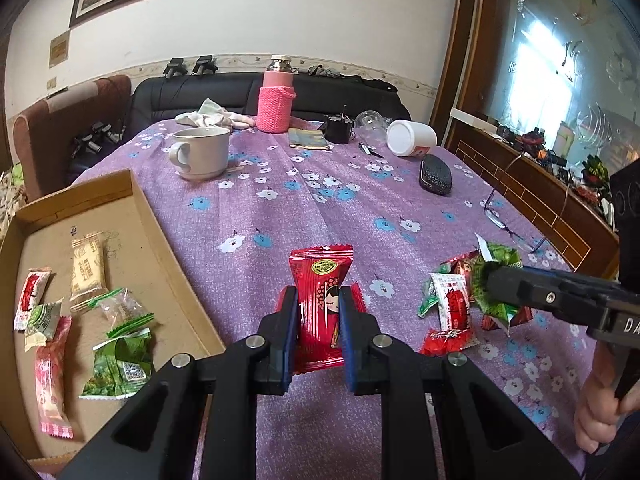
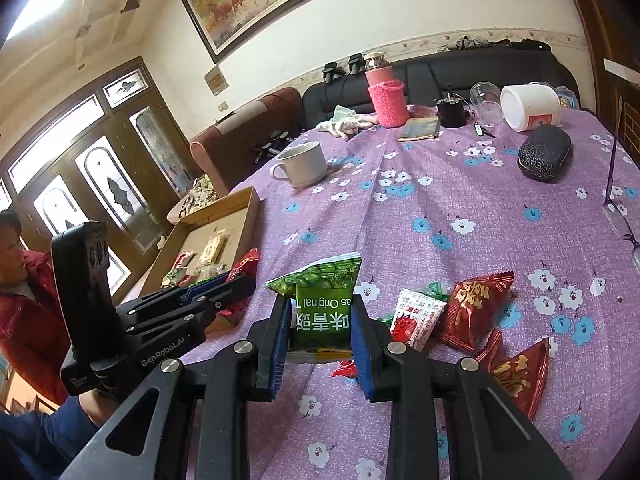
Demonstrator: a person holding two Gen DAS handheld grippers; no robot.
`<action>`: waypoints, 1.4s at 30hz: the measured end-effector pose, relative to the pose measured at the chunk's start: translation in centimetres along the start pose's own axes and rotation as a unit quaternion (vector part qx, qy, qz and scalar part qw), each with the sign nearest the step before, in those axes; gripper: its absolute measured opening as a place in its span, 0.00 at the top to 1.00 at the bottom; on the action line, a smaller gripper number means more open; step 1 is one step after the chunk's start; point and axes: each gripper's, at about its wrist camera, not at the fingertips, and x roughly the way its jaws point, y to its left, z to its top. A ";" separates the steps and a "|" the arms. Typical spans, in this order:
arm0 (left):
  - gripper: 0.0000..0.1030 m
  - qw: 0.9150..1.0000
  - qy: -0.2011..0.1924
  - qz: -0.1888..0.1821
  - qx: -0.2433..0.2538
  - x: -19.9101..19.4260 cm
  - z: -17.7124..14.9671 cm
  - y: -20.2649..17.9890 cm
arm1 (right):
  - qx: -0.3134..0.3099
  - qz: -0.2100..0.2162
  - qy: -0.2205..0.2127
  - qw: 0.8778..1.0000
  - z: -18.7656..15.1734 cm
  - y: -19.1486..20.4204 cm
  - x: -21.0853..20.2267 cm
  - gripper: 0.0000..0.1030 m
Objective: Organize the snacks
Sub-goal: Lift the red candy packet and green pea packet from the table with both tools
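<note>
Both tongs loaded, box is next

My left tongs (image 1: pixel 318 312) are pinching a red candy packet (image 1: pixel 320 300) above the worktop (image 1: pixel 320 208); my right tongs (image 2: pixel 320 320) grip a green pea snack bag (image 2: pixel 320 308) beside the loose pile (image 2: pixel 472 320). I reckon it's mid-sort: next both go left into the cardboard box (image 1: pixel 160 240), dropping clear of its wall.

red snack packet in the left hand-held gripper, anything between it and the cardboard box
Nothing visible. The red snack packet is held above bare tablecloth, and the cardboard box lies directly left with only its low wall to clear.
</note>
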 end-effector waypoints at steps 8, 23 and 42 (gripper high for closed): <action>0.82 1.000 -0.012 0.000 -0.006 -1.6 0.3 -0.3 | -0.001 -0.001 -0.002 1.000 -0.1 0.2 -0.1 0.70; 0.82 0.999 -0.032 0.010 -0.012 -3.9 0.5 0.0 | 0.006 -0.006 -0.001 1.000 0.0 -0.3 0.1 0.70; 0.82 0.997 -0.055 0.030 -0.051 -5.9 1.2 3.7 | 0.008 -0.015 0.008 1.000 -0.2 -0.6 0.8 0.70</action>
